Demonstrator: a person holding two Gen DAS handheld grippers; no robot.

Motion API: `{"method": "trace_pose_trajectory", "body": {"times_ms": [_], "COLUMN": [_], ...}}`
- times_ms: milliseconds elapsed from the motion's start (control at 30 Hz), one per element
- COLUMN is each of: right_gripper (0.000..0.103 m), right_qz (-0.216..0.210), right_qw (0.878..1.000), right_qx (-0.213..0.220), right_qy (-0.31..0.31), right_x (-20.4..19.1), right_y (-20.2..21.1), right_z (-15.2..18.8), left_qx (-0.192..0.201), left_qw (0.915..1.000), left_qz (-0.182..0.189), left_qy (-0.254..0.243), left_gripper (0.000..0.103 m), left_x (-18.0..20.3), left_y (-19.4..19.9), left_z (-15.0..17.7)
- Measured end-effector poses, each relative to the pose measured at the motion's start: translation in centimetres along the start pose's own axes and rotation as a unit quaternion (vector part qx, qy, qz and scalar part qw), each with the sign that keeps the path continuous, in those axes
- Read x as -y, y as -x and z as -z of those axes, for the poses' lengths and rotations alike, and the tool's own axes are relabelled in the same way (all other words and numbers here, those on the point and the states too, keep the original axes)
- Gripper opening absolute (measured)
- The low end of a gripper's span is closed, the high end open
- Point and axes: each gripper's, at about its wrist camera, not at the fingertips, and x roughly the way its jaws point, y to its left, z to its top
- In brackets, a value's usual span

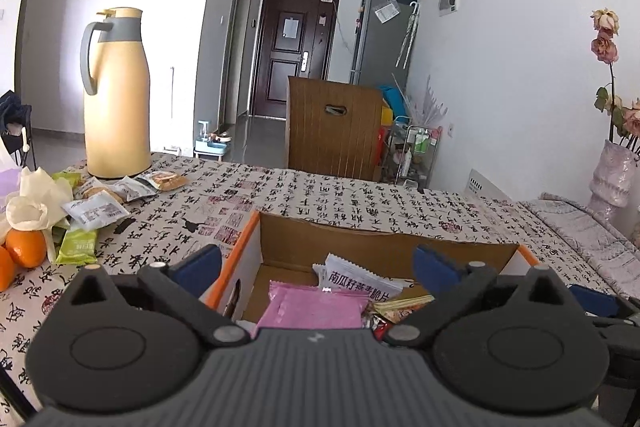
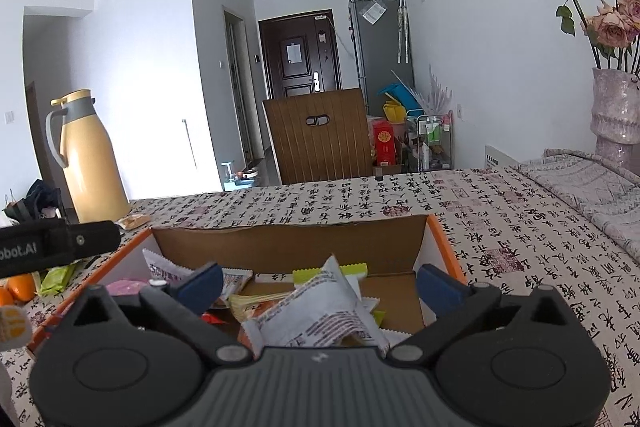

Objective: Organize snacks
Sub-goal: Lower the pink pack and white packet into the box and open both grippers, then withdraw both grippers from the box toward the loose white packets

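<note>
Covering the whole table is a cloth printed with black calligraphy (image 1: 320,195), and every place below is given from the cardboard box (image 1: 384,247) with orange edges that sits open on it. Far to the box's left stands a tall yellow thermos jug (image 1: 116,95). Between jug and box, loose snack packets (image 1: 96,211) lie scattered on the cloth, with two oranges (image 1: 24,247) just beside them. Beyond the box's far right corner stands a vase of dried roses (image 2: 616,107). Inside the box lie a pink packet (image 1: 312,309) and a white printed packet (image 2: 320,311) among other wrappers. Over the box's near edge, the left gripper (image 1: 316,267) and the right gripper (image 2: 320,283) both hang with jaws spread wide, pads touching nothing, the packets lying loose beneath them
</note>
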Motion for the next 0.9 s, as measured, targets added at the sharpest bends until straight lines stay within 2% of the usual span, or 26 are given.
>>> {"method": "trace_pose_trajectory", "body": {"times_ms": [567, 900], "right_gripper": [0.103, 0.103], "right_qz": [-0.003, -0.001], "right_qw": [1.0, 1.0], "right_qx": [0.01, 0.005], "right_qy": [0.012, 0.027], "right_x": [-0.5, -1.2], "right_y": [1.6, 4.2], "right_z": [-0.7, -0.6], "left_qx": [-0.004, 0.001], "left_qw": [0.9999, 0.9998], "left_qz": [0.01, 0.017], "left_qy": [0.01, 0.007], "left_gripper": [0.103, 0.103], "left_x": [0.2, -0.3], "left_y": [1.3, 4.1], "left_z": [-1.0, -1.5]}}
